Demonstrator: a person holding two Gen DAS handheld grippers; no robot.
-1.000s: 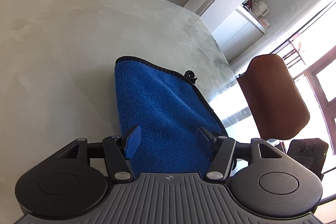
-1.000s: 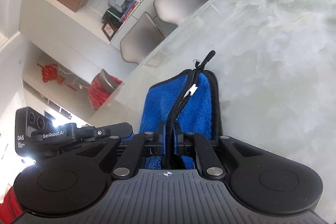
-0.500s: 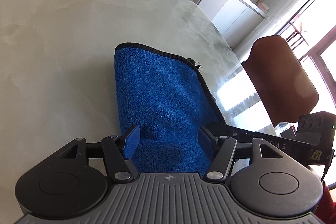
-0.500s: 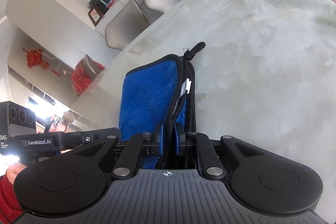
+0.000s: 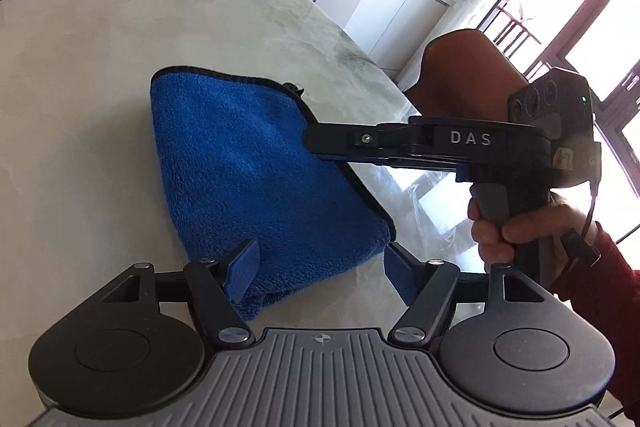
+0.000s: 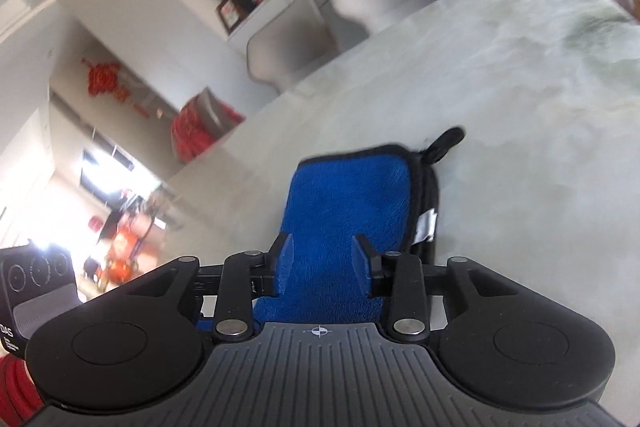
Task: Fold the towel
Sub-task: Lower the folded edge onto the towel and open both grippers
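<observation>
Towel lies folded, long axis running away.

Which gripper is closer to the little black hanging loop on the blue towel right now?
Right. The right gripper is open over the towel along the edge carrying the hanging loop. The left gripper sits at the towel's opposite, near end, jaws open.

Hidden, cropped and blurred parts around the folded blue terry towel

Its near edge was hidden behind both gripper bodies; the right wrist view was smeared, so the white label on its black-bound edge was unreadable, and shelf items beyond it were too blurred to identify.
</observation>
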